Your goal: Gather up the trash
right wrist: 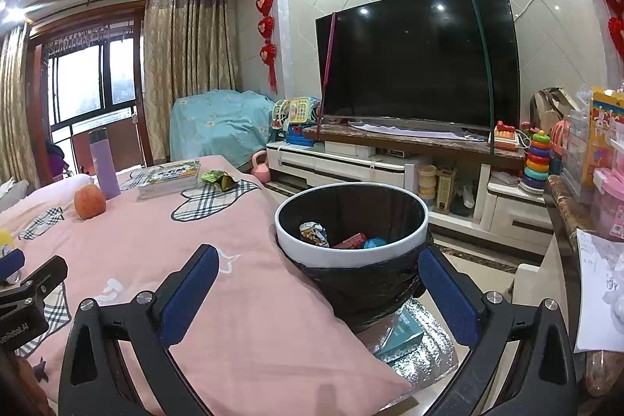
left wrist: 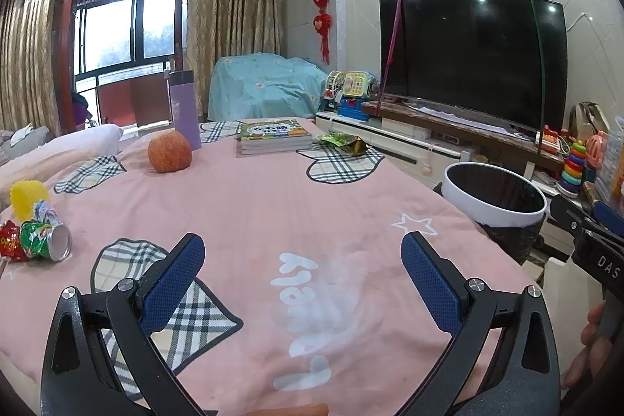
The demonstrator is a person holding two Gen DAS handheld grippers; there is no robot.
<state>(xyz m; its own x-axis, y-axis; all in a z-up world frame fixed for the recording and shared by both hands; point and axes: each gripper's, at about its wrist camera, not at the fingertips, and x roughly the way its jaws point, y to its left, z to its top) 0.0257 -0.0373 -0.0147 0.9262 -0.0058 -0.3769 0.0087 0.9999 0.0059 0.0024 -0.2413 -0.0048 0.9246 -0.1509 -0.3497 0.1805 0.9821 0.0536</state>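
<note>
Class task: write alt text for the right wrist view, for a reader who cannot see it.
An open, empty right gripper hovers over a pink bedcover, facing a white-rimmed bin lined with a black bag and already holding some wrappers. Farther back lie a green wrapper, books, an apple and a purple bottle.

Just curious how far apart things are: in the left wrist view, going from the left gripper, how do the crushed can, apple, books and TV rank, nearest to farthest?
1. Crushed can, left.
2. Apple, left of centre.
3. Books, centre.
4. TV, right, at the wall.
</note>
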